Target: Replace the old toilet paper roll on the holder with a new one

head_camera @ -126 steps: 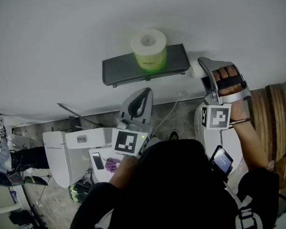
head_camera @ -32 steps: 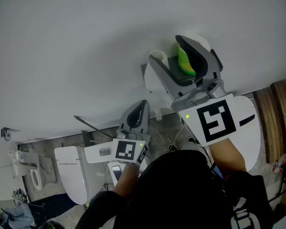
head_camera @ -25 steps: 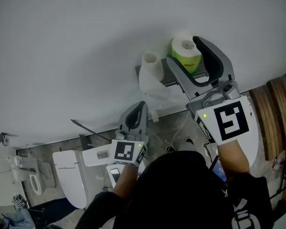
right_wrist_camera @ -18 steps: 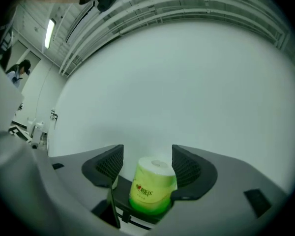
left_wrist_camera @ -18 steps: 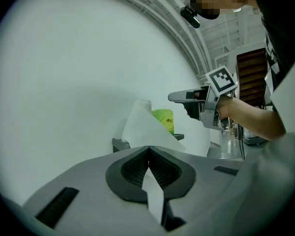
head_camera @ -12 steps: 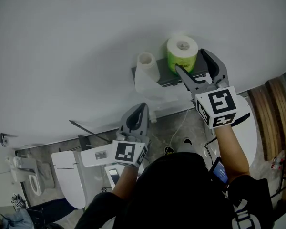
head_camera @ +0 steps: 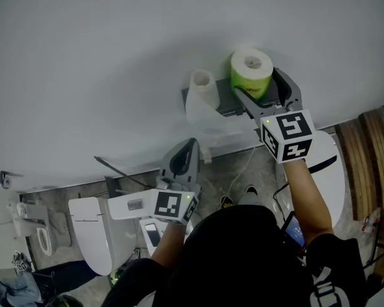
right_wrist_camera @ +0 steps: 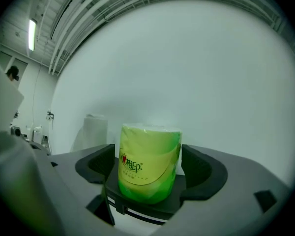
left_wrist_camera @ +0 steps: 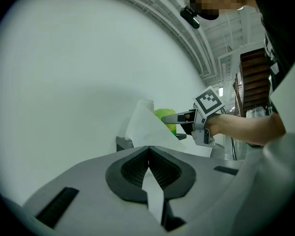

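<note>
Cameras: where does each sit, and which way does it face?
Head view: on the person's head, looking down at the shelf; both forearms show.
Left gripper view: on the left tongs, shut on loose paper, facing the wall.
Right gripper view: on the right tongs, jaws have just been opening around the green roll.
Shared: the green roll.

Green roll between spread fingers

The right gripper (right_wrist_camera: 151, 168) has just been opening, and its dark fingers (right_wrist_camera: 99, 165) stand apart, one just beside each flank of a green-wrapped roll (right_wrist_camera: 148, 163). The roll stands upright on a dark shelf (right_wrist_camera: 152, 208), its printed wrapper facing the camera and its white top visible. Behind it to the left, a white roll (right_wrist_camera: 95, 132) stands against the pale wall (right_wrist_camera: 187, 73).
</note>
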`<state>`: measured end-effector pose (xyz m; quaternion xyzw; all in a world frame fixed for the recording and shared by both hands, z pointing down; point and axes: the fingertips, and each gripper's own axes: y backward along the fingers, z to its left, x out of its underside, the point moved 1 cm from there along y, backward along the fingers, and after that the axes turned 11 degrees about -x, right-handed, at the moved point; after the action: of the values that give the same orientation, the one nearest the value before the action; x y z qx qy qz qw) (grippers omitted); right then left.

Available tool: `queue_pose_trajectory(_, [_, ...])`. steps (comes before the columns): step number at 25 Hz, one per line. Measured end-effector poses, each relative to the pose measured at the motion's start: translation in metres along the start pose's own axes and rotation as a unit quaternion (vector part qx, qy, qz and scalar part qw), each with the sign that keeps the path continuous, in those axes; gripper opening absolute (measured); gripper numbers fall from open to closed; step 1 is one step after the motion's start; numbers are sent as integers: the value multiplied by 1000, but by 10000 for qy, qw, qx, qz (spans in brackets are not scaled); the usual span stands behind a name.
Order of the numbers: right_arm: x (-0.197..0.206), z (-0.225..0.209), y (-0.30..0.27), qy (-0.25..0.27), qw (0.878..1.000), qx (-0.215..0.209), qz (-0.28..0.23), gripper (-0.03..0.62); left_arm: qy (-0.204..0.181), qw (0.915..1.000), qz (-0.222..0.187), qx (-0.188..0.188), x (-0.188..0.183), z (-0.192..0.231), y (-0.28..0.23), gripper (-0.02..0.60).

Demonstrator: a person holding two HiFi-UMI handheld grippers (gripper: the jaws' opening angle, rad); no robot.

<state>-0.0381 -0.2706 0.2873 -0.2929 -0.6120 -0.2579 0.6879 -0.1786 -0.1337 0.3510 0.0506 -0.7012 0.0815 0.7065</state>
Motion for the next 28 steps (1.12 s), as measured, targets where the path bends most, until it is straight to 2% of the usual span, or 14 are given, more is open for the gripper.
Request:
queue_pose_trajectory(8, [4, -4, -12, 84, 9999, 131, 33, 397, 33, 9999, 88, -106, 5, 10, 3, 23])
queue_pose_trajectory(21, [8, -4, -23, -164, 9988, 243, 385, 414, -26, 10000, -64, 68, 1, 9, -3, 23])
queue_pose_trajectory(28, [3, -3, -17, 37, 9992, 359, 194, 413, 89, 9999, -67, 36, -2, 12, 4, 23])
